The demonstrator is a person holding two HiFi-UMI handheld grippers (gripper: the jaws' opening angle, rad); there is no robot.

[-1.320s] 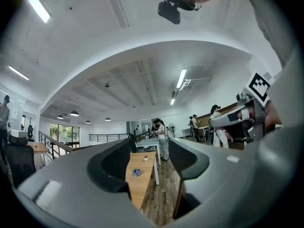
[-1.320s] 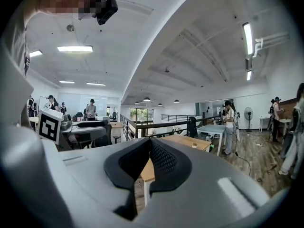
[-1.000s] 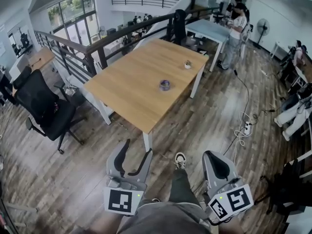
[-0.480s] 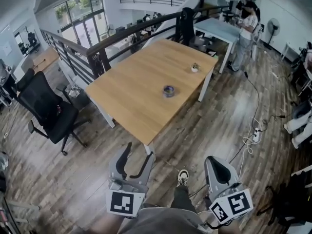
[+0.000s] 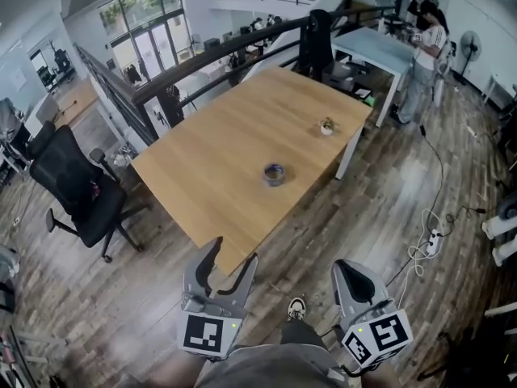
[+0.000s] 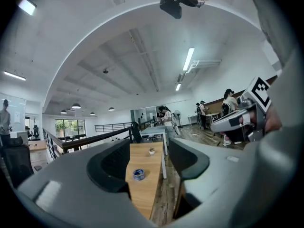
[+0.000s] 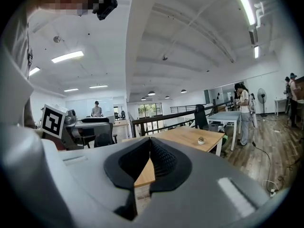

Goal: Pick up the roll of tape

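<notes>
The left gripper (image 5: pixel 233 255) holds its 2 jaws apart, empty; the right gripper (image 5: pixel 354 270) has its jaws pressed together on nothing. Beyond both, the roll of tape (image 5: pixel 274 174) lies on the wooden table (image 5: pixel 212 148) (well apart from a small potted plant (image 5: pixel 326 126)).

Head view steeply down, both gripper views roughly level, sharing the table (image 5: pixel 218 152)
</notes>
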